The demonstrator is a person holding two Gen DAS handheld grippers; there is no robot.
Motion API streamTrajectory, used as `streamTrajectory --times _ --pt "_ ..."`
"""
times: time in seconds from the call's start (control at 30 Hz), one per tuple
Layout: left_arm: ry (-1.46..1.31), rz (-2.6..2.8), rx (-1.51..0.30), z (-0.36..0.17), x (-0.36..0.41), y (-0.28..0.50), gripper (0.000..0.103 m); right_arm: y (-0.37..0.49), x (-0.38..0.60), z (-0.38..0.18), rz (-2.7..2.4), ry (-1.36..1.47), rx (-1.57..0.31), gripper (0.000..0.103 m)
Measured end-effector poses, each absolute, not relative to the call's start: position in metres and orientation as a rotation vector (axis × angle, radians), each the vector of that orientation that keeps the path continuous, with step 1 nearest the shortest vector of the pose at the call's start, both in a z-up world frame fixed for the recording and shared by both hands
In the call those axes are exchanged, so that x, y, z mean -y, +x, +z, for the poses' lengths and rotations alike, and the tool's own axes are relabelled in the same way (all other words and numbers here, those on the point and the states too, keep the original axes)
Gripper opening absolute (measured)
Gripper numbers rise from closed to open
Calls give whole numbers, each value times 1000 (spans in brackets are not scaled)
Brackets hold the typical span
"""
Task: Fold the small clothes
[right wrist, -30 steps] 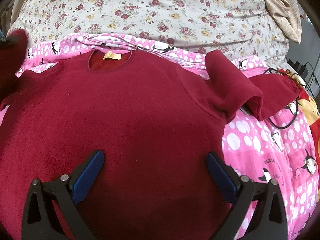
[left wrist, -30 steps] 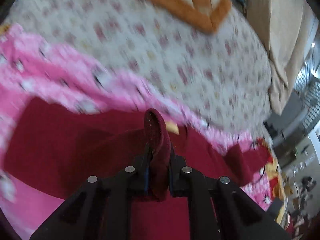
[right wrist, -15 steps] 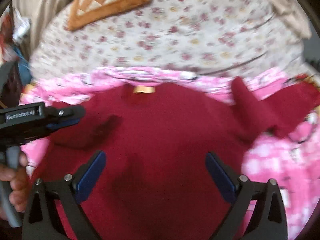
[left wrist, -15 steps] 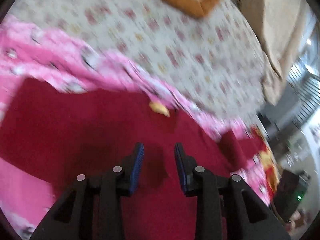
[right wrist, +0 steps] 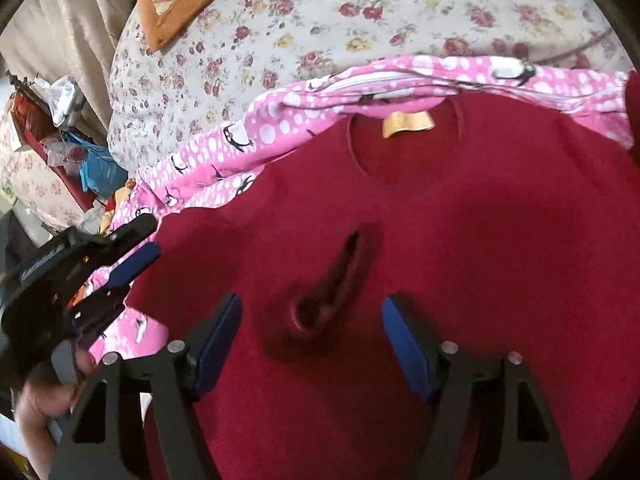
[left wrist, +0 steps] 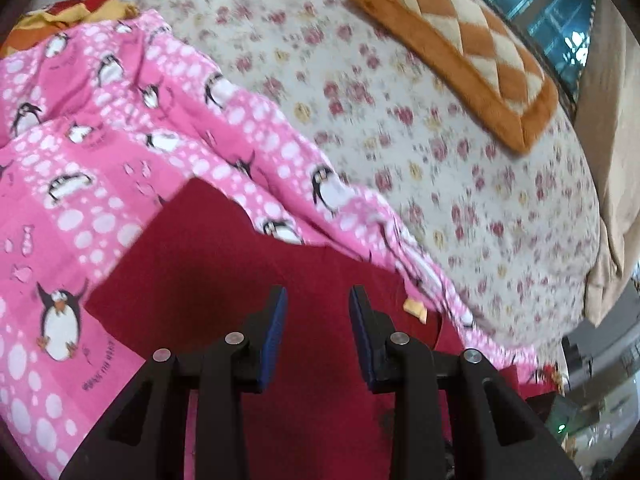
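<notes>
A dark red sweater (right wrist: pixel 460 240) lies flat on a pink penguin-print blanket (right wrist: pixel 224 152), its yellow neck label (right wrist: pixel 408 123) at the top. Its left sleeve is folded across the chest, cuff opening (right wrist: pixel 328 292) facing me. My right gripper (right wrist: pixel 312 340) is open and empty, just above that cuff. My left gripper (left wrist: pixel 316 320) is open and empty over the sweater's folded left edge (left wrist: pixel 224 264); it also shows at the left of the right wrist view (right wrist: pixel 120 256).
A floral bedsheet (left wrist: pixel 400 128) covers the bed beyond the pink blanket (left wrist: pixel 80 160). An orange checked cushion (left wrist: pixel 460 48) lies at the far side. A beige curtain (left wrist: pixel 616 160) hangs at the right. Clutter sits off the bed at the left (right wrist: pixel 60 128).
My left gripper let go of the sleeve it held a second ago, leaving it folded on the chest, and drew back left. My right gripper moved left over the cuff.
</notes>
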State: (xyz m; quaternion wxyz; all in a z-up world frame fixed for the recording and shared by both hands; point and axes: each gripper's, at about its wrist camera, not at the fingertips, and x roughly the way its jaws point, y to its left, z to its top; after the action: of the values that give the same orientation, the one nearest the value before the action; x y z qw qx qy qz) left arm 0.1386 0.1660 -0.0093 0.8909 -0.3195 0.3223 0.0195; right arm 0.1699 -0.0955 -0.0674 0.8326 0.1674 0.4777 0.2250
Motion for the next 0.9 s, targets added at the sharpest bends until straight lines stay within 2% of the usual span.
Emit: streamTrajectory --times 0.03,0.1,0.13,0.37,0.57,0.77,0.9 --pt "-663 48 -657 -8 -168 138 13 171 90 -68 472 325 -1009 72" --pt "-662 59 -645 -6 -171 137 13 173 89 -69 453 308 -1014 34" --pt "-661 64 -641 -6 -172 137 13 172 94 -70 442 317 -1026 9" --pt "-696 80 -620 -3 -185 134 13 152 162 -37 361 254 -979 8" --pt "-741 137 -624 -10 -202 131 13 150 248 -37 173 231 -1019 8" --pt "-694 150 -637 -11 -196 134 13 153 272 -41 106 204 -1003 8" --pt "-625 48 -716 -18 -171 151 13 152 273 -43 113 210 -1002 8"
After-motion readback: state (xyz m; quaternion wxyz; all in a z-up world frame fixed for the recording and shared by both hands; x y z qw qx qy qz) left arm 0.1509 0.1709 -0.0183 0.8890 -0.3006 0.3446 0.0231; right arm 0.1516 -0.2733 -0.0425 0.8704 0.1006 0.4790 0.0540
